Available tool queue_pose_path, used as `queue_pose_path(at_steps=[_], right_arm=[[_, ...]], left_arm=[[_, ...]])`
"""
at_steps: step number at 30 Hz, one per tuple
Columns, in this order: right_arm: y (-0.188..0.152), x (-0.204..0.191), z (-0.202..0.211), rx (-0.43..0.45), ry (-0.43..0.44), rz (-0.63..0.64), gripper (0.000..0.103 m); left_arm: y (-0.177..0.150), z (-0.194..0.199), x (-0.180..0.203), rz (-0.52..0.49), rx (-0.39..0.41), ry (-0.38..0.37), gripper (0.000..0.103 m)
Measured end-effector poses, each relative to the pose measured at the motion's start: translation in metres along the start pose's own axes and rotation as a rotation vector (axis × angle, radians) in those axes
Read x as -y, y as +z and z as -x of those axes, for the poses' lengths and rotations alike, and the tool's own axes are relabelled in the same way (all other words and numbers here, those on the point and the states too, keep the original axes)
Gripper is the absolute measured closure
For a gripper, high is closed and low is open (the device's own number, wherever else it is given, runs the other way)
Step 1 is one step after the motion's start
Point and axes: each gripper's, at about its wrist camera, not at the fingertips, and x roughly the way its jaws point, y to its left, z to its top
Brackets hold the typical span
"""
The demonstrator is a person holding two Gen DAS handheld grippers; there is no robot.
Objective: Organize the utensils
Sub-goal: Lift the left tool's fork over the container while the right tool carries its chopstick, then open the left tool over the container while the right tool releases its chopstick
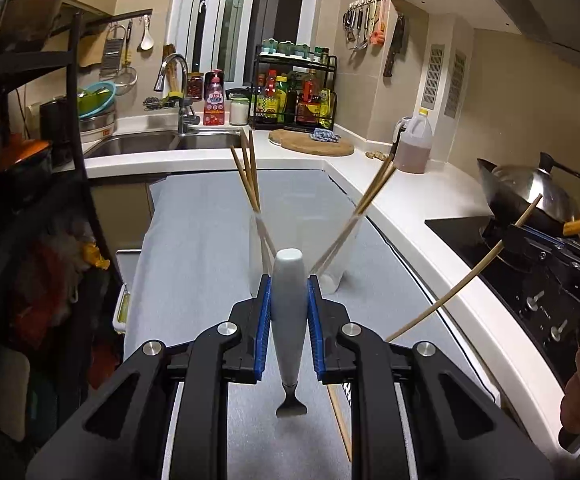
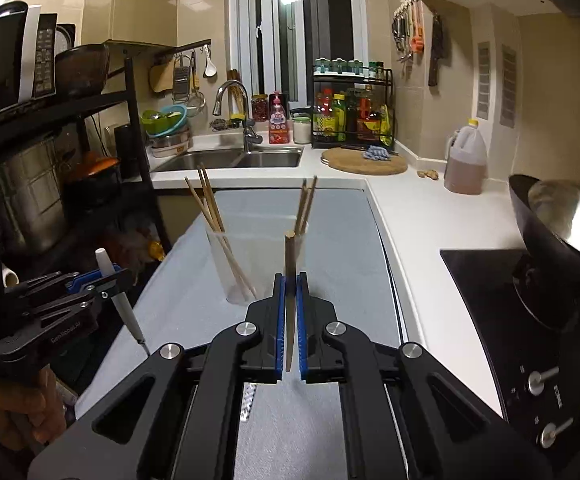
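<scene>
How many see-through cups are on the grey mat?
2. The left clear plastic cup holds wooden chopsticks; the right clear plastic cup, partly hidden behind the gripped chopstick, holds more.

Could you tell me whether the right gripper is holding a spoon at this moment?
No, the right gripper is shut on a single wooden chopstick, not a spoon.

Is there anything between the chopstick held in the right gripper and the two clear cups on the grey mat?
Nothing visible blocks it. The right gripper holds the chopstick above bare grey mat; both clear cups stand just beyond, already holding chopsticks that lean outward, leaving their mouths partly free.
</scene>
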Motion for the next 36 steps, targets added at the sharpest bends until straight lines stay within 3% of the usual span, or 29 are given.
queue_pose_path(at_steps=[5,11,18,27,36], right_arm=[[0.047,-0.007,-0.006,0.019,0.048,0.016,0.098],[0.107,-0.014,-0.010,0.088,0.087,0.029,0.098],[0.142,-0.016,-0.046,0.117,0.072,0.029,0.098],[0.118,-0.012,-0.120,0.028,0.041,0.049,0.098],[0.082,-0.010,-0.156,-0.058,0.048,0.057,0.097]], left_arm=[[0.045,-0.011,-0.002,-0.011,0.008,-0.004,0.086],[0.113,-0.014,-0.002,-0.010,0.081,-0.023,0.086],[0.157,-0.049,-0.002,0.003,0.122,-0.043,0.086],[0.131,-0.138,-0.006,-0.020,0.017,-0.043,0.086],[0.095,-0.168,-0.008,-0.075,-0.075,-0.038,0.086]])
